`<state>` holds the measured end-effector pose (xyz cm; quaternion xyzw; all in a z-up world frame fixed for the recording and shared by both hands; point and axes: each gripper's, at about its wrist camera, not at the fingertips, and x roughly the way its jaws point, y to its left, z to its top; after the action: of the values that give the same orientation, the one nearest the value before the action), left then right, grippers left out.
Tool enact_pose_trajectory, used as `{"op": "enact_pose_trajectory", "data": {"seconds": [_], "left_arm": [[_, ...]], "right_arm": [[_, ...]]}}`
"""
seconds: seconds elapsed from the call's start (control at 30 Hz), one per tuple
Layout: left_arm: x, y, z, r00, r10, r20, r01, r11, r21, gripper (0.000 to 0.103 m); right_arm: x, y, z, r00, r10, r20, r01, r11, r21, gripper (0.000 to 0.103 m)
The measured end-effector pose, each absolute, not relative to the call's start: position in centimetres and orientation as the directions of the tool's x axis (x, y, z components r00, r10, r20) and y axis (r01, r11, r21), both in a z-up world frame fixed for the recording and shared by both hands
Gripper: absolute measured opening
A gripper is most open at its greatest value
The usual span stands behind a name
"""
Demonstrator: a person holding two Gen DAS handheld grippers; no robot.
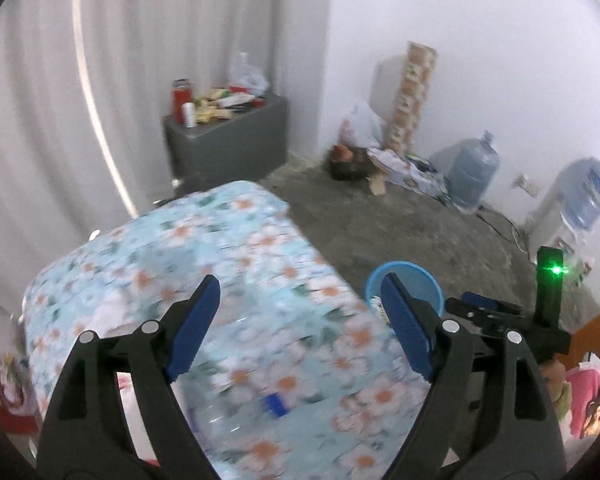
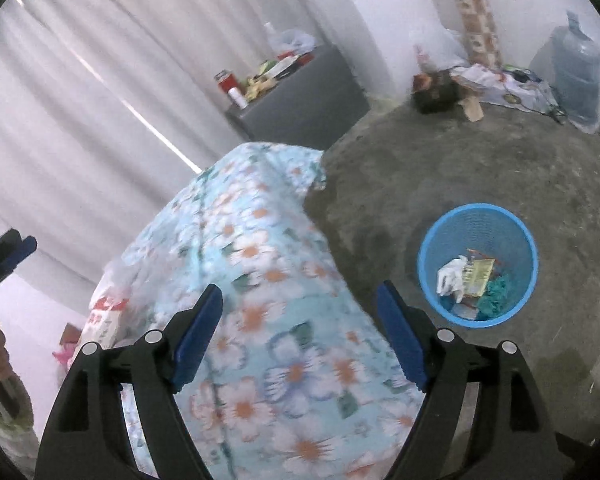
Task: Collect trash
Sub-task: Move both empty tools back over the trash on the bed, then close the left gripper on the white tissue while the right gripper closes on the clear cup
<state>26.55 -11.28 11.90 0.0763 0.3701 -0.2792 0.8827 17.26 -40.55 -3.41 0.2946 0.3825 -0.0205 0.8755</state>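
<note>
A blue mesh trash basket point(image 2: 477, 216) stands on the concrete floor right of the table. It holds a white crumpled piece point(image 2: 452, 278), a yellow wrapper and something teal. In the left wrist view the basket point(image 1: 420, 276) is half hidden behind one finger. My left gripper point(image 1: 300, 284) hangs open over the flower-print tablecloth point(image 1: 260, 240), with nothing between its fingers. My right gripper point(image 2: 299, 290) is open too, above the table's right edge and empty. A blurred clear plastic thing with a blue patch point(image 1: 274, 406) lies on the cloth under the left gripper.
A grey cabinet point(image 1: 236, 144) with bottles and packets on top stands by the white curtain. Bags, papers and a dark basket point(image 1: 348, 160) lie along the far wall, near two water jugs point(image 1: 472, 172). A plastic bag point(image 2: 108, 312) sits left of the table.
</note>
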Motion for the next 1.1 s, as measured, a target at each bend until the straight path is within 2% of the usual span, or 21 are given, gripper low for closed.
{"op": "enact_pose_trajectory", "data": {"seconds": [0.4, 0.57, 0.67, 0.8, 0.9, 1.1], "left_arm": [[27.6, 4.3, 12.6, 0.686, -0.345, -0.641, 0.292, 0.937, -0.192, 0.078], [28.4, 9.3, 11.3, 0.686, -0.321, -0.653, 0.207, 0.947, -0.247, 0.078], [29.3, 11.5, 10.0, 0.669, -0.320, -0.671, 0.173, 0.945, -0.278, 0.078], [30.6, 12.3, 8.5, 0.633, -0.362, -0.684, 0.195, 0.930, -0.312, 0.078], [31.5, 11.0, 7.5, 0.600, -0.390, -0.699, 0.282, 0.920, -0.272, 0.078], [35.3, 7.7, 4.9, 0.539, -0.366, -0.758, 0.405, 0.902, -0.148, 0.078]], "right_arm": [[21.2, -34.4, -2.1, 0.634, 0.364, -0.683, 0.125, 0.823, 0.554, 0.077], [24.1, -31.2, -2.7, 0.572, 0.453, -0.684, 0.072, 0.803, 0.592, 0.077], [26.0, -29.4, -3.0, 0.546, 0.454, -0.704, 0.063, 0.816, 0.575, 0.077], [27.7, -28.0, -3.2, 0.517, 0.463, -0.720, 0.057, 0.821, 0.568, 0.077], [28.7, -27.3, -3.0, 0.512, 0.448, -0.733, 0.050, 0.836, 0.547, 0.077], [30.8, -26.2, -3.1, 0.504, 0.426, -0.751, 0.055, 0.852, 0.521, 0.077]]}}
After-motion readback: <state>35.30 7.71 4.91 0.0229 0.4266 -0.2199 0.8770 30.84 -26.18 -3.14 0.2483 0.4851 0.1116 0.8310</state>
